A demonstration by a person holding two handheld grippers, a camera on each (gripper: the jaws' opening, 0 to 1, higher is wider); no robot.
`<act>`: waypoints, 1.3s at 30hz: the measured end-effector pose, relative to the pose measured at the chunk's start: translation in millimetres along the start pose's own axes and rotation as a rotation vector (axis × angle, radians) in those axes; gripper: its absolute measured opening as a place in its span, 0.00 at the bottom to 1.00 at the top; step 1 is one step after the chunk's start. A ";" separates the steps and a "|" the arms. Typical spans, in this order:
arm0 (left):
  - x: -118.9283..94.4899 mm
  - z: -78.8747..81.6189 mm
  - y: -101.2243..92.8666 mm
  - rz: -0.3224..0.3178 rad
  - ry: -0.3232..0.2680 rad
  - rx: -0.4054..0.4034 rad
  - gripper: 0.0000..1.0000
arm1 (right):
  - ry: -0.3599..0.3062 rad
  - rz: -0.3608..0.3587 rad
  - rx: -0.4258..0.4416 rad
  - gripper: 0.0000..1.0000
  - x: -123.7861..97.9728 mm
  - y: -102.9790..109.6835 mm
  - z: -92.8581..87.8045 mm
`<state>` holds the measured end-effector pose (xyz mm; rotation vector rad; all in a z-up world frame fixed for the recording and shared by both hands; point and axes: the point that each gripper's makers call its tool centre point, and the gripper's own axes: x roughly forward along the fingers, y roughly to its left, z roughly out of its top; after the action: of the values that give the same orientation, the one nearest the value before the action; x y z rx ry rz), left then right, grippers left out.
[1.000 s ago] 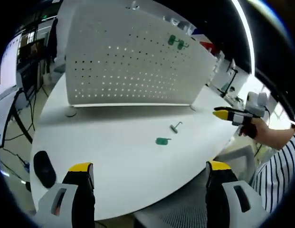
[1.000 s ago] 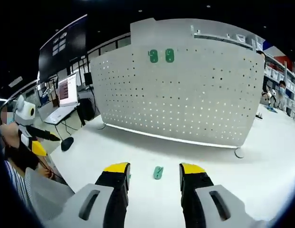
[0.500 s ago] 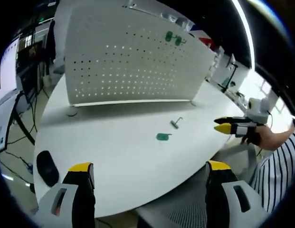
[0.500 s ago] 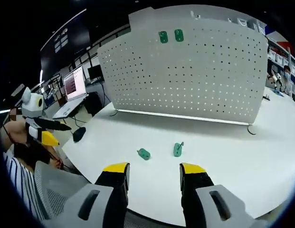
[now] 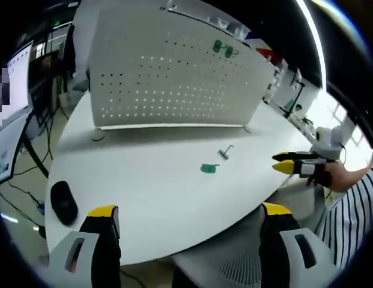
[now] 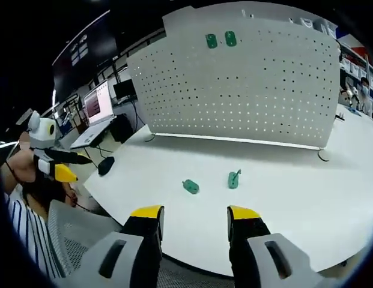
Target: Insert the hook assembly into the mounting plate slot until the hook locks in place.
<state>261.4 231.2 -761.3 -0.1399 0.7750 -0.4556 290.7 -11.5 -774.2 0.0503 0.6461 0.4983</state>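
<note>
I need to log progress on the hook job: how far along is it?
Two green pieces already sit high on the pegboard. Nothing is in hand: the left gripper and right gripper are both open and empty at the table's near edge. Left to do: the green plate and the hook lie apart on the table, not yet joined.

My left gripper view looks from off the round white table (image 5: 144,198) toward the white board full of holes (image 5: 174,78) at 12 o'clock. My right gripper view looks likewise. Both share the small green plate (image 5: 208,168) (image 6: 190,186).
</note>
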 end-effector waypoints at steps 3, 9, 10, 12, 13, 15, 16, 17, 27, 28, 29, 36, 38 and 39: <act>-0.4 -2.7 -2.6 -0.002 0.007 0.003 0.98 | 0.018 -0.002 0.009 0.39 0.3 -0.8 -9.1; -0.3 -6.0 -3.9 -0.004 0.011 -0.005 0.98 | 0.039 0.007 0.007 0.39 -2.0 1.3 -16.1; -0.2 -7.7 -3.9 -0.004 0.017 -0.002 0.98 | 0.042 0.007 -0.001 0.39 -2.1 1.1 -17.4; 0.0 -9.7 -3.7 -0.005 0.022 -0.005 0.98 | 0.043 0.002 -0.005 0.39 -2.4 0.1 -18.8; 0.2 -10.3 -3.6 -0.006 0.024 -0.006 0.98 | 0.044 0.003 0.004 0.39 -2.7 -0.1 -19.9; 0.8 -11.6 -3.8 -0.008 0.030 -0.005 0.98 | 0.046 0.003 0.006 0.39 -2.8 0.0 -21.0; 1.9 -12.2 -3.6 -0.007 0.032 -0.006 0.98 | 0.046 0.003 0.006 0.39 -2.8 0.1 -21.0; 2.6 -12.6 -3.6 -0.009 0.036 -0.006 0.98 | 0.045 0.006 0.008 0.39 -2.7 1.1 -20.6; 9.9 -8.6 -1.9 -0.012 0.037 -0.008 0.97 | 0.086 0.014 0.038 0.38 6.1 6.1 -27.0; 11.4 -11.0 -2.6 -0.015 0.047 -0.013 0.97 | 0.087 0.020 0.069 0.38 7.7 7.5 -27.0; 12.3 -12.2 -3.2 -0.018 0.054 -0.013 0.97 | 0.082 0.022 0.076 0.38 9.2 7.4 -25.9; 17.2 -12.9 1.5 -0.018 0.067 -0.020 0.97 | 0.086 0.052 0.068 0.36 29.9 15.2 -22.4; 18.3 -12.4 1.9 -0.019 0.071 -0.020 0.97 | 0.091 0.062 0.077 0.36 36.9 17.8 -22.2; 19.2 -11.9 2.4 -0.018 0.073 -0.018 0.97 | 0.095 0.067 0.094 0.35 42.3 19.5 -22.5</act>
<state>265.8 225.4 -782.8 -0.1484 0.8504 -0.4732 298.0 22.7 -812.3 0.1385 0.7629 0.5372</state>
